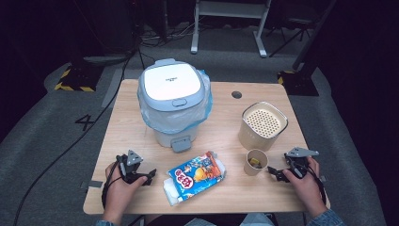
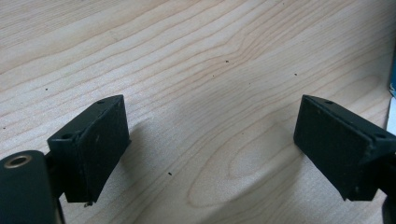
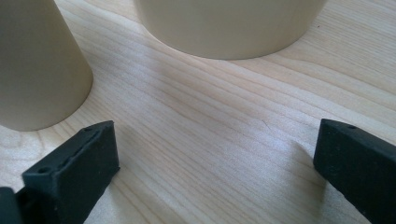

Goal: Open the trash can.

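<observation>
1. High view: the left tool (image 1: 149,176) rests low on the wooden surface (image 1: 221,136), held in the person's left hand (image 1: 120,183) near the front left corner, its tips aimed toward a blue snack bag (image 1: 197,174) that lies flat just beside it. The snack bag sits partly on a white packet (image 1: 171,195) near the front edge. The right tool (image 1: 274,173) is held in the right hand (image 1: 306,181) at the front right, its tips just beside a small paper cup (image 1: 256,162) with something yellow inside. Behind the cup stands a beige canister (image 1: 262,126) with a perforated lid. A lidded bin (image 1: 173,101) lined with a blue bag stands at the back centre.

2. Left gripper view: the left tool (image 2: 212,149) stands wide open with nothing between its black jaws, just bare wood grain. A sliver of the snack bag (image 2: 393,77) shows at the right edge, apart from the jaw.

3. Right gripper view: the right tool (image 3: 217,158) is also spread wide and holds nothing. The paper cup (image 3: 37,65) stands upright just ahead of its left jaw, not touching it, and the beige canister (image 3: 229,25) is farther back.
</observation>
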The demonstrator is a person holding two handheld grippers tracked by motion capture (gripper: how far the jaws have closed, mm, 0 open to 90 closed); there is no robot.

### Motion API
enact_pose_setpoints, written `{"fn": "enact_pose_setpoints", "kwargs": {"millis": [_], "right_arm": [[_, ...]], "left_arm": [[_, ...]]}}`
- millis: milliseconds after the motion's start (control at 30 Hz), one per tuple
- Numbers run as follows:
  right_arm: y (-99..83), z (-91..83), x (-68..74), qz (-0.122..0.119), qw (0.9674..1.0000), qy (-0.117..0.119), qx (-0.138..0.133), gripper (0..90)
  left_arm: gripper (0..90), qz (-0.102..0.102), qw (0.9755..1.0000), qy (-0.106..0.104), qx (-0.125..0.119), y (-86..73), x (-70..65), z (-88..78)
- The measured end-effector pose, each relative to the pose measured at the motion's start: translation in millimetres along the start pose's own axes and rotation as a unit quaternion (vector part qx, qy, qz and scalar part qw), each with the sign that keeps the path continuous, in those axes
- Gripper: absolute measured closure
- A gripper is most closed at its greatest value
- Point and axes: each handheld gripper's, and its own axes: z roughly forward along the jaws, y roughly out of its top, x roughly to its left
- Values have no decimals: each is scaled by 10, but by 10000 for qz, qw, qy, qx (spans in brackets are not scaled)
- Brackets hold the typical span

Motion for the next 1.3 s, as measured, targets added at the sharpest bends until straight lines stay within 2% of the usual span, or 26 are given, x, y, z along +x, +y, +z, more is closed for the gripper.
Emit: {"fn": "enact_pose_setpoints", "kwargs": {"millis": [100, 267, 400, 467, 700, 867, 1000, 1067, 1133, 1167, 1200, 1267, 1300], "right_arm": [[0, 0, 0, 0, 10000, 0, 0, 1], [0, 0, 0, 1, 10000, 0, 0, 1], [0, 0, 0, -1, 10000, 0, -2, 1], [0, 0, 0, -1, 10000, 0, 0, 1], [0, 0, 0, -1, 10000, 0, -1, 1], [-1, 0, 0, -1, 10000, 0, -2, 1], [0, 0, 0, -1, 10000, 1, -2, 1], [0, 0, 0, -1, 10000, 2, -2, 1], [0, 0, 0, -2, 10000, 2, -3, 1], [0, 0, 0, -1, 10000, 2, -3, 1], [0, 0, 0, -1, 10000, 2, -3, 1], [-1, 0, 0, -1, 10000, 2, -3, 1], [-1, 0, 0, -1, 10000, 2, -3, 1]], "left_arm": [[109, -15, 10000, 15, -21, -2, -1, 1], [175, -42, 9999, 44, -80, -11, 22, -17], [345, -76, 9999, 81, -93, -4, 35, -52], [393, -74, 9999, 90, 4, 12, 32, -77], [526, -50, 9995, -298, 34, 78, 43, -128], [592, 73, 9988, -481, -23, 163, 76, -215], [718, 55, 9979, -635, -81, 203, 93, -255], [803, 215, 9963, -816, -160, 280, 108, -322], [866, 288, 9956, -874, -191, 310, 115, -349], [888, 318, 9941, -982, -339, 362, 126, -399], [896, 318, 9941, -982, -339, 362, 126, -399], [898, 381, 9916, -1158, -437, 437, 142, -465], [899, 381, 9916, -1158, -437, 437, 142, -465]]}}
